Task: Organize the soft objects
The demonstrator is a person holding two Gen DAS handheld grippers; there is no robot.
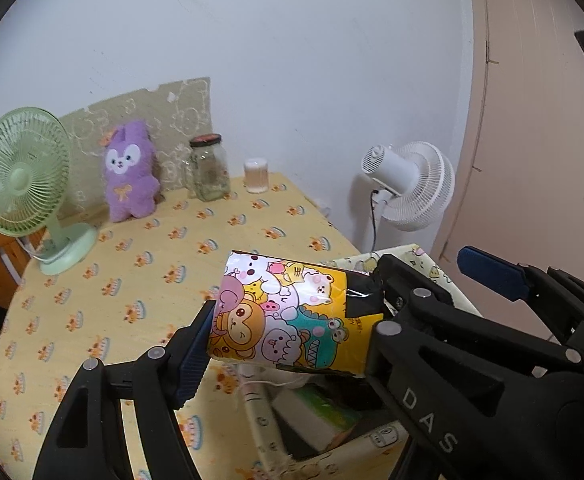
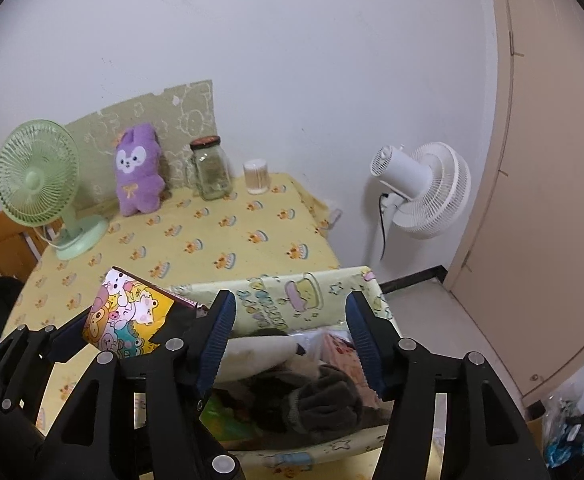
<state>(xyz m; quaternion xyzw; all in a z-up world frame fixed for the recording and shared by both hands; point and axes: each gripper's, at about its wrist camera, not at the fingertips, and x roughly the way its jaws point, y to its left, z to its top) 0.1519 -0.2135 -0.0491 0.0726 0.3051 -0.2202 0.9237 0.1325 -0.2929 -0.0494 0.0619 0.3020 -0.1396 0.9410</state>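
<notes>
Left hand-held gripper (image 1: 292,320) clamped on cartoon-print pack (image 1: 288,318); right hand-held gripper (image 2: 292,340) wide, empty, above fabric bin (image 2: 311,292).

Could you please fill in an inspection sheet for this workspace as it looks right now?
Surface: table under a yellow patterned cloth.
Job's things: cartoon pack held above the table; fabric bin at the near edge holding dark soft items; purple plush upright at the back.
Clutter: green fan, jar, swab tub.
Grippers: left gripper shut on the pack; right gripper open over the bin, nothing between its fingers.
Cables: black cord hanging from the white fan.
Surroundings: white wall, door at right.
</notes>
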